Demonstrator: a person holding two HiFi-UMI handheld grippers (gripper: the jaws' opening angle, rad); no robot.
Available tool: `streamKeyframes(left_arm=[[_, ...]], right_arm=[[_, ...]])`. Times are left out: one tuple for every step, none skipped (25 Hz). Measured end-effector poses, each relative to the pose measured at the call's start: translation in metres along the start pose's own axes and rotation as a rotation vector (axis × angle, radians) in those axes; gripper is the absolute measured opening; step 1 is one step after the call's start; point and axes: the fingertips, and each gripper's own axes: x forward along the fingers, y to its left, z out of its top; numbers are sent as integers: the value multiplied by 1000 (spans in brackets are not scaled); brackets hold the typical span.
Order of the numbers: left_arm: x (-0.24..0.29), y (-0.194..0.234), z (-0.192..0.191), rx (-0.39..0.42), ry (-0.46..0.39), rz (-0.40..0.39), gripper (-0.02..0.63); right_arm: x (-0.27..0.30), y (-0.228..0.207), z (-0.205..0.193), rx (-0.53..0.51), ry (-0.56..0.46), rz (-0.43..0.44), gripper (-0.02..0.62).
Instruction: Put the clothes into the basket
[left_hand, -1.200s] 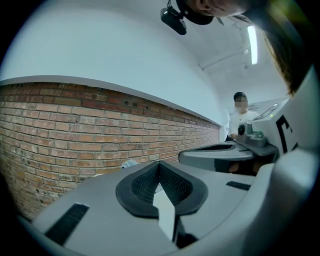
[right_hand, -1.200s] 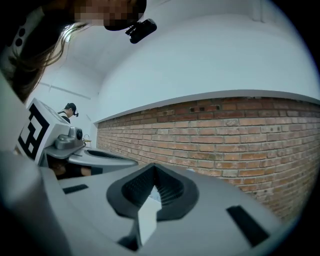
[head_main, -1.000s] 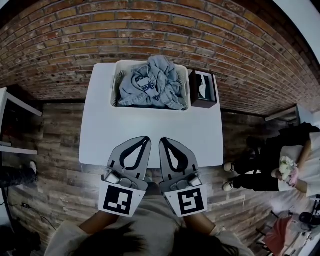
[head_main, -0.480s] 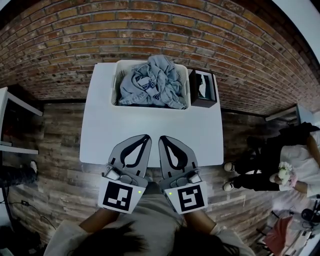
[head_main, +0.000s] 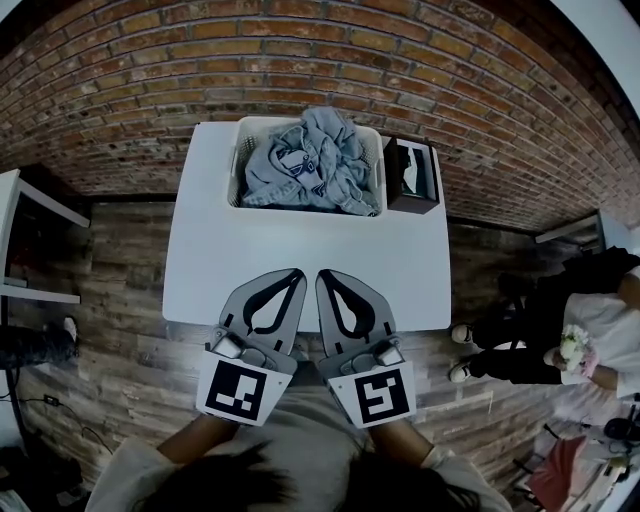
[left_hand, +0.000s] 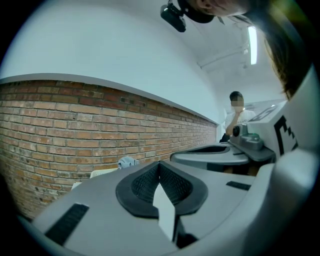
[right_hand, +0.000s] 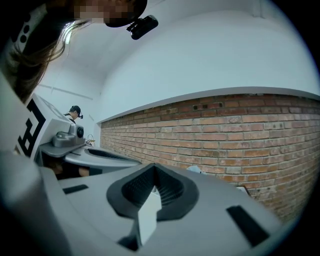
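Pale blue denim clothes (head_main: 310, 160) fill the white basket (head_main: 236, 170) at the far edge of the white table (head_main: 300, 260), and a sleeve hangs over its right rim. My left gripper (head_main: 285, 277) and right gripper (head_main: 328, 278) hover side by side over the table's near edge. Both are shut and hold nothing. In the left gripper view a bit of the clothes (left_hand: 127, 161) peeks above the shut left gripper (left_hand: 160, 165). The right gripper view shows the shut right gripper (right_hand: 154, 167) pointing at the brick wall.
A dark box (head_main: 412, 177) stands right of the basket. A brick wall (head_main: 320, 60) runs behind the table. Wooden floor surrounds it. A person (head_main: 575, 345) sits at the far right, and a white shelf (head_main: 30, 250) stands at the left.
Both grippers stay shut close to my body. The view has shifted slightly, so the table and basket sit a little further right.
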Motion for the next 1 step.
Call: streamKeyframes(left_arm=[[0,0,-1,1,1,2,6]], right_arm=[[0,0,0,-1,-2,2,6]])
